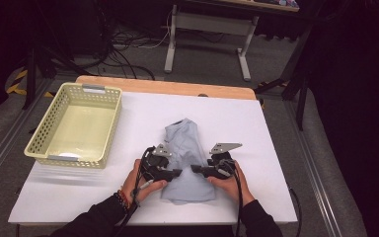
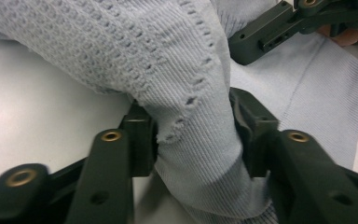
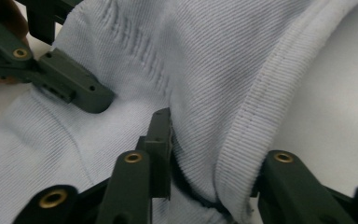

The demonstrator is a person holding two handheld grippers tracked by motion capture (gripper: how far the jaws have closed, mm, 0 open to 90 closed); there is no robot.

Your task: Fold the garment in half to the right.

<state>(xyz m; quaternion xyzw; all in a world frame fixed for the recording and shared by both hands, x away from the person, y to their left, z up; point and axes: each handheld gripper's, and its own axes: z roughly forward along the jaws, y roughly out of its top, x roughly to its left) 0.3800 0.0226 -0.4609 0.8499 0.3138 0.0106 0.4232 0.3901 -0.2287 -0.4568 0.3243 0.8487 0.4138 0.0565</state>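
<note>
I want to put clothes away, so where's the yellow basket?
In the high view the yellow basket sits on the table's far left, left of the blue garment.

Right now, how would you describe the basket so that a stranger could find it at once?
Look at the white table, then at its far left corner. The basket stands there, apart from the pale blue garment in the middle. It is the one pale yellow thing, with walls full of small holes.

The left gripper [image 1: 176, 173] and right gripper [image 1: 196, 169] are held low, tips facing (each clamped on cloth).
</note>
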